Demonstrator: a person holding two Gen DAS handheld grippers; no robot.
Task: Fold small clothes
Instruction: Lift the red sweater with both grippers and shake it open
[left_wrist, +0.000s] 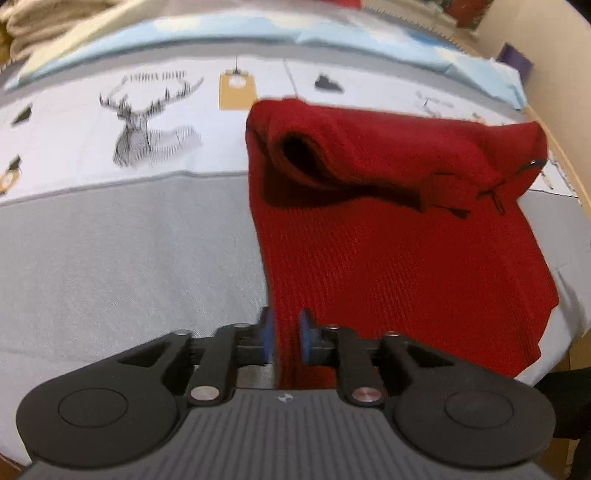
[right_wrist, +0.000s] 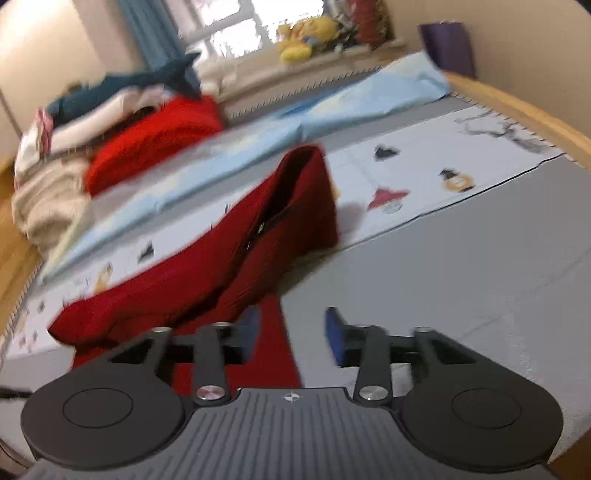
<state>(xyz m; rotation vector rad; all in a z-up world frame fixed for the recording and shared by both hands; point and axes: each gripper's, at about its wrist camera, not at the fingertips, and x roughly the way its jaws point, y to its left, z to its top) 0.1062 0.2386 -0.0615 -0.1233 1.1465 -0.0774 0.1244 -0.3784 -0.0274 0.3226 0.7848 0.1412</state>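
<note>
A small dark red knitted sweater (left_wrist: 399, 240) lies on the grey bedspread (left_wrist: 129, 251), its top part folded over, with a sleeve opening and a zip showing. My left gripper (left_wrist: 286, 332) is shut on the sweater's near left hem, red cloth between its blue pads. In the right wrist view the sweater (right_wrist: 207, 266) stretches away to the left, one end raised. My right gripper (right_wrist: 291, 332) is open and holds nothing, low over the sweater's near edge, its left finger over the red cloth and its right finger over grey bedspread.
The bed has a white printed panel with a deer (left_wrist: 140, 122), and a light blue sheet (right_wrist: 332, 110) behind it. A pile of clothes with a bright red garment (right_wrist: 147, 147) sits at the far left. A wooden bed frame (right_wrist: 535, 110) and wall run along the right.
</note>
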